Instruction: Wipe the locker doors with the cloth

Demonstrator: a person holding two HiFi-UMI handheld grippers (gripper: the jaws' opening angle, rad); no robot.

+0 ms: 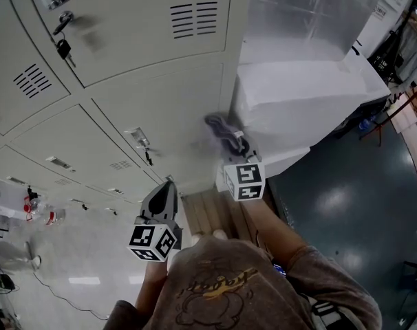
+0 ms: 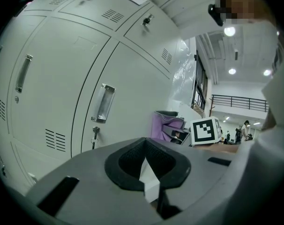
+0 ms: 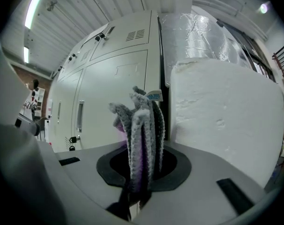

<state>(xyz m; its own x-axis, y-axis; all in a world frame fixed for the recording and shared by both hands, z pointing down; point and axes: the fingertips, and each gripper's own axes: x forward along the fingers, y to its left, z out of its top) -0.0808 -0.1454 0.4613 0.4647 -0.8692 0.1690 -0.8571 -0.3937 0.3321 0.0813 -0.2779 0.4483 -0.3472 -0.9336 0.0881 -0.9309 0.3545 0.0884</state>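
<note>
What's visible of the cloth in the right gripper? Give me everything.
The grey and purple fuzzy cloth looks like microfibre, bunched into several upright folds, with a small white and blue tag at the top. The right gripper is shut on its lower end. It stands close to the pale metal locker door, beside the white foam block. The head view blurs it, so contact with the door cannot be told.

The locker doors [image 1: 133, 108] look like smooth painted metal with a dull satin sheen, and a recessed handle [image 2: 103, 102] is brighter polished metal. The cloth [image 3: 143, 125] is fuzzy, ribbed fabric (grey outside, purple within). The white block [image 3: 226, 125] looks rough and pitted, like foam. The plastic film [image 3: 198, 32] is crinkled and glossy. The floor [image 1: 346, 205] shines.
</note>
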